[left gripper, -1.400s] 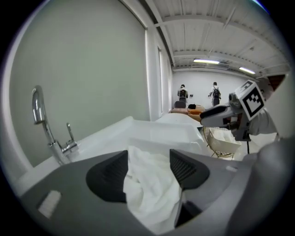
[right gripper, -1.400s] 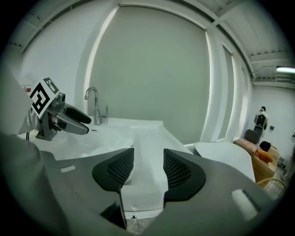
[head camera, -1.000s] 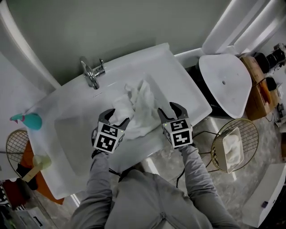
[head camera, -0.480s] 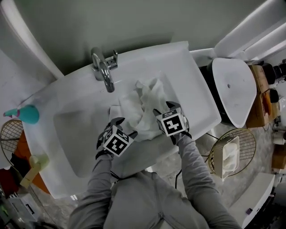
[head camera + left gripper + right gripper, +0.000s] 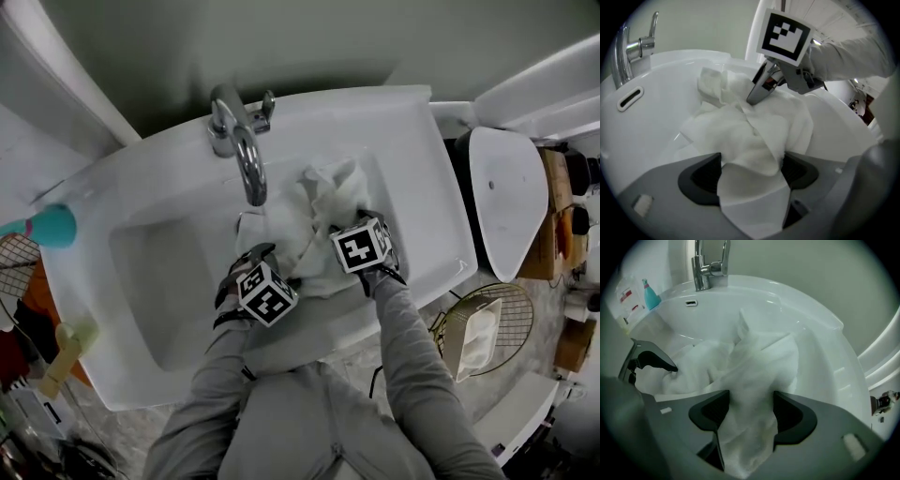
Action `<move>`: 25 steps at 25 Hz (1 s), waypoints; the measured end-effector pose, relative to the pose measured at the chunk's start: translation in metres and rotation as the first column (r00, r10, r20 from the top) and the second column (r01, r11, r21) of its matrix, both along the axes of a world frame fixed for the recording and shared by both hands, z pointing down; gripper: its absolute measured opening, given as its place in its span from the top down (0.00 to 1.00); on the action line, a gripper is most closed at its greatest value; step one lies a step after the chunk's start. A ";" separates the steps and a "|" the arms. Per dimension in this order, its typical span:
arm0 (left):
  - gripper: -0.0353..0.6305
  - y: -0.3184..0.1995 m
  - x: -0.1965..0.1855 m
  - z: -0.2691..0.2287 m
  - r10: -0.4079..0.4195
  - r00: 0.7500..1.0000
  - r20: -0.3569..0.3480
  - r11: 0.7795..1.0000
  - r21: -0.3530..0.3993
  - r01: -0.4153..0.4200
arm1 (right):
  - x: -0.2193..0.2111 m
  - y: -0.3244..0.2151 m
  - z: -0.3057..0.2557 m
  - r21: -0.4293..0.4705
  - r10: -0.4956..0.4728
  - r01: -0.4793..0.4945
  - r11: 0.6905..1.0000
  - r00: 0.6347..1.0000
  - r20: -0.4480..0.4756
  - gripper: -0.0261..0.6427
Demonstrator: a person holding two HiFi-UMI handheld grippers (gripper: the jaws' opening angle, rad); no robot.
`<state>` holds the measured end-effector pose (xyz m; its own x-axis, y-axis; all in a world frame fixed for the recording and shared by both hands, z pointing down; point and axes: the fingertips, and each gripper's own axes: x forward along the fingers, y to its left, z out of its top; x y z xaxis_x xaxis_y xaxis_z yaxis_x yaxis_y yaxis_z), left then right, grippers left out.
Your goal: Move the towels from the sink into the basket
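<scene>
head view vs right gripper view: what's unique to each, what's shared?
Head view only: the wire basket on the floor beside the sink, and the person's grey sleeves. Right gripper view only: the right gripper jaws up close; they have just been opening, with towel between them. Both: faucet, towels, teal bottle.

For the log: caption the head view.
Left gripper and right gripper in the sink, jaws just opening around a towel.
</scene>
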<state>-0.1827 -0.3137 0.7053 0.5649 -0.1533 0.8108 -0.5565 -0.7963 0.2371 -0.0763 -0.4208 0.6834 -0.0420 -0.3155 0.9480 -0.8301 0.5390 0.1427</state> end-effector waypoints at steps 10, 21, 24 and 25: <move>0.31 -0.010 0.010 0.015 -0.025 0.999 -0.025 0.999 -0.021 0.024 | -0.009 -0.010 0.026 -0.099 -0.056 0.054 0.994 0.998 -0.020 0.55; 0.59 -0.016 0.017 0.011 -0.088 0.992 -0.095 0.995 -0.053 0.083 | -0.013 -0.012 0.026 -0.078 -0.054 0.051 0.996 0.998 -0.037 0.72; 0.65 -0.016 0.016 0.007 -0.095 0.989 -0.111 0.994 -0.069 0.087 | -0.014 -0.013 0.022 -0.037 -0.051 0.050 0.998 0.998 -0.038 0.77; 0.66 -0.016 0.015 0.006 -0.099 0.988 -0.115 0.993 -0.073 0.091 | -0.014 -0.015 0.019 -0.017 -0.038 0.038 0.999 0.999 -0.030 0.77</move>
<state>-0.1682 -0.3295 0.7113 0.6431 -0.1580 0.7493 -0.5935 -0.7212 0.3573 -0.0900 -0.4355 0.7024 -0.0248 -0.2989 0.9540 -0.8043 0.5727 0.1585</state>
